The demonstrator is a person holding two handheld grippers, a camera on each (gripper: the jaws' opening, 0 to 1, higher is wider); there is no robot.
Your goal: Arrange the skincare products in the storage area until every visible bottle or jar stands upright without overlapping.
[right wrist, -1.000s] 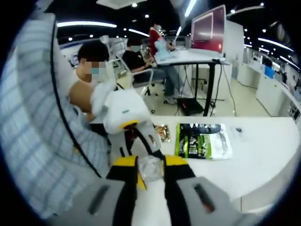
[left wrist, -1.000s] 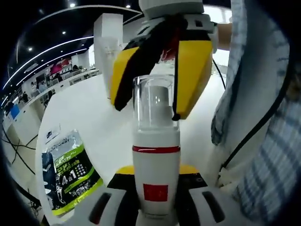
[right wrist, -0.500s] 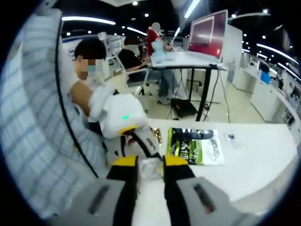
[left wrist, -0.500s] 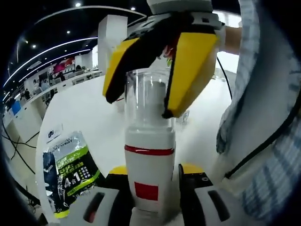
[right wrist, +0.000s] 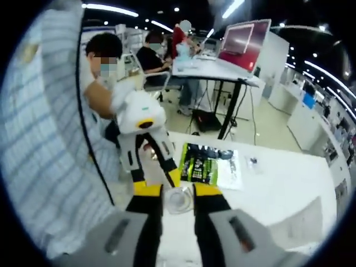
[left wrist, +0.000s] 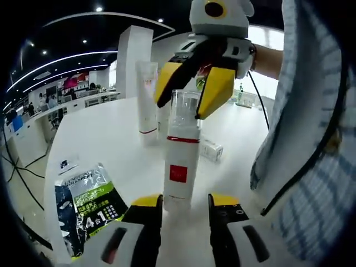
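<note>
Bottle (left wrist: 179, 161) stands upright on the white table (left wrist: 111, 139), long axis vertical, clear cap (left wrist: 184, 109) on top. It is white with a red band and a red square label. The right gripper (left wrist: 187, 98) pinches the cap between yellow jaws, seen from above in the right gripper view (right wrist: 178, 198). The left gripper (left wrist: 183, 208) sits just near of the base, jaws apart, not touching. A white tube (left wrist: 146, 100) stands farther left, a green packet (left wrist: 89, 203) lies near left, a small box (left wrist: 210, 150) lies right. Beyond stretches a bright open hall.
</note>
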